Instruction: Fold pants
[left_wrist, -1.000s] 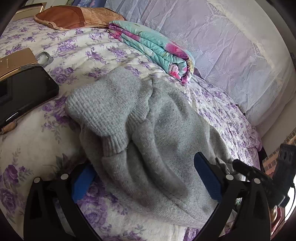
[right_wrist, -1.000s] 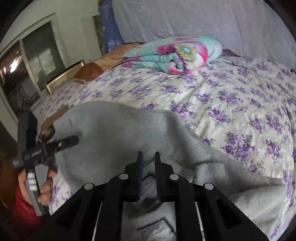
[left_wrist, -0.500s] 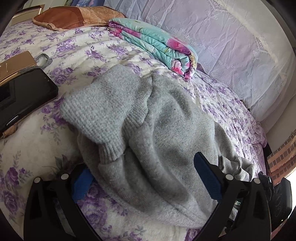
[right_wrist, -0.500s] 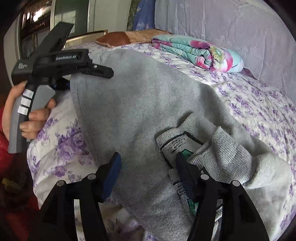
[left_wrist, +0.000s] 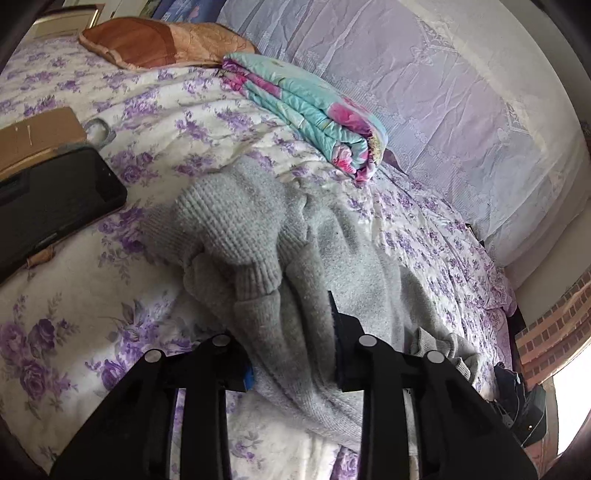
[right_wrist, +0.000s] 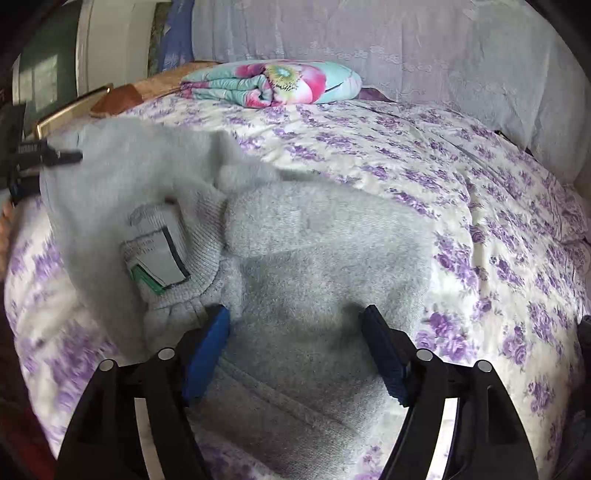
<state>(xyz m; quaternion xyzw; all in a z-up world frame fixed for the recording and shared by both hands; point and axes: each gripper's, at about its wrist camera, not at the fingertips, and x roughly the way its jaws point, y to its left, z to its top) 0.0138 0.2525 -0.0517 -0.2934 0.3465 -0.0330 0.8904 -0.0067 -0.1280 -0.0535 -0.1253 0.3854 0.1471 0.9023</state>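
Your left tongs (left_wrist: 291, 339) clamp a ridge of the grey pants (left_wrist: 258, 236); its long axis runs far-left. Your right tongs (right_wrist: 295, 347) stand apart, straddling the waistband end.

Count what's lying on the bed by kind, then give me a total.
Grey knit pants: 1
Folded floral quilt: 1
Brown pillow: 1
Black case: 1
Cardboard box: 1
Total: 5
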